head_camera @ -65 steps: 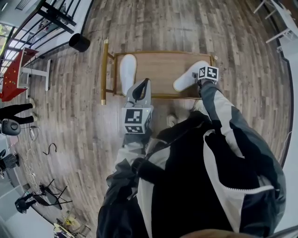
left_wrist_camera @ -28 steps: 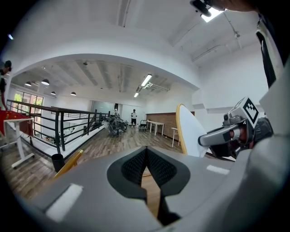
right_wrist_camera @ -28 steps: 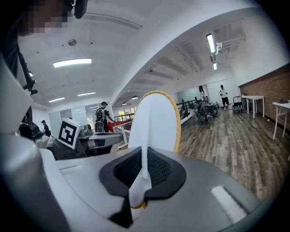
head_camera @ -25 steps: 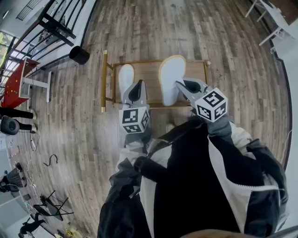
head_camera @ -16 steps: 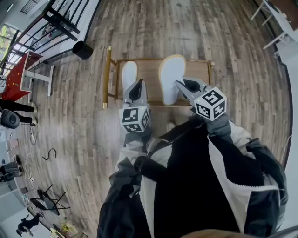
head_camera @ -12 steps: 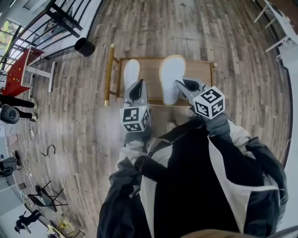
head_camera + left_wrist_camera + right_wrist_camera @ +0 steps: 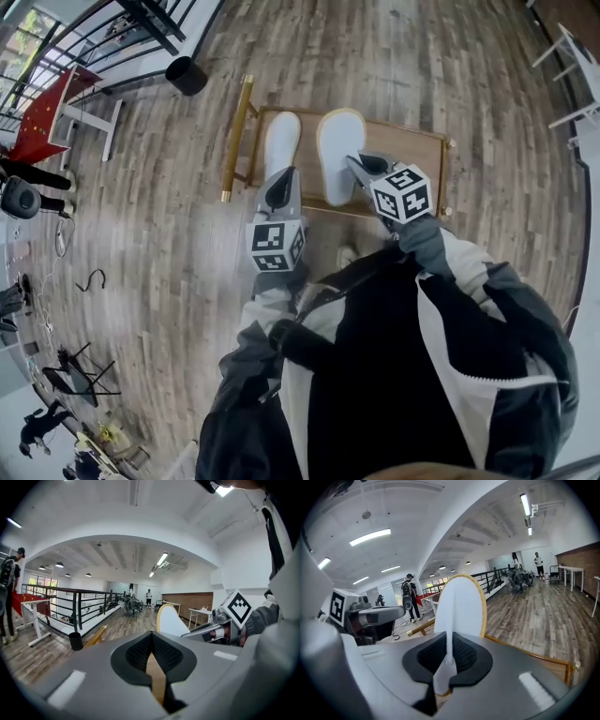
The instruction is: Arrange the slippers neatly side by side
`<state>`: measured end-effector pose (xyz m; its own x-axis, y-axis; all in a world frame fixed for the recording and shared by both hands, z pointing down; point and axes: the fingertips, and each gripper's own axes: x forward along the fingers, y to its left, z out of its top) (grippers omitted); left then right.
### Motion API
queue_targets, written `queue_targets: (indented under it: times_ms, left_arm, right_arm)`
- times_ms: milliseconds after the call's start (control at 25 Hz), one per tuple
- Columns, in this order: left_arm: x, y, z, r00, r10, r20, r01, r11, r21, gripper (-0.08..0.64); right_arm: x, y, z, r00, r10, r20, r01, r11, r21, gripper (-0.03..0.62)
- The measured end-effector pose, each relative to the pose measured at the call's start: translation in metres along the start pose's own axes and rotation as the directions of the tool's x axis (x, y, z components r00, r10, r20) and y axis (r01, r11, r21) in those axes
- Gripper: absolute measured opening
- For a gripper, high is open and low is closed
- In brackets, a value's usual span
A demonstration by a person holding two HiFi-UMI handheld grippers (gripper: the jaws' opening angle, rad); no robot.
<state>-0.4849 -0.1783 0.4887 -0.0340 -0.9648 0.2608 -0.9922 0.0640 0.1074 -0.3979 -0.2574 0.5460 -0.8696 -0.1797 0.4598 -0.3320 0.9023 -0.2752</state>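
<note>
Snugly between right gripper [image 7: 449, 662] jaws: slipper [image 7: 461, 604].

1. A low wooden worktop [image 7: 412, 150] sits in the upper middle of the head view, standing on a wood-plank floor [image 7: 422, 56].
2. A brass-coloured rail [image 7: 236, 141] runs along the worktop's left end, set slightly off from it.
3. One white slipper [image 7: 281, 142] lies near the left end of the worktop, lengthwise toward the top of the frame.
4. Just right of it, with a narrow gap between them, a second white slipper [image 7: 337, 155] shows its pale, tan-rimmed sole. Its heel is pinched in the tongs of the right gripper [image 7: 356, 167]. Whether it touches the worktop cannot be told.
</note>
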Motion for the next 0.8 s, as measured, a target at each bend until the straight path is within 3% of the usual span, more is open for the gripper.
queue_targets:
  times_ms: [200,360,600,800]
  left_arm:
    - [-0.004,0.014,-0.003,1.0,0.028,-0.005,-0.028,0.999,-0.015,0.011]
    - [-0.007,0.02,-0.009,0.999,0.042,-0.021,-0.043,0.999,-0.02,0.011]
    - [-0.019,0.025,-0.021,0.998,0.053,-0.025,-0.053,0.999,-0.012,0.011]
    - [-0.029,0.033,-0.04,0.994,0.089,-0.068,-0.091,0.995,-0.037,0.011]
  right_arm:
    - [0.052,-0.011,-0.006,0.999,-0.008,-0.043,0.012,0.993,0.115,0.029]
    - [0.097,-0.021,-0.023,0.993,-0.034,-0.113,0.047,0.991,0.122,0.029]
    - [0.15,-0.057,-0.067,0.964,-0.102,-0.246,0.16,0.96,0.229,0.029]
    - [0.177,-0.071,-0.088,0.94,-0.116,-0.32,0.202,0.946,0.252,0.029]
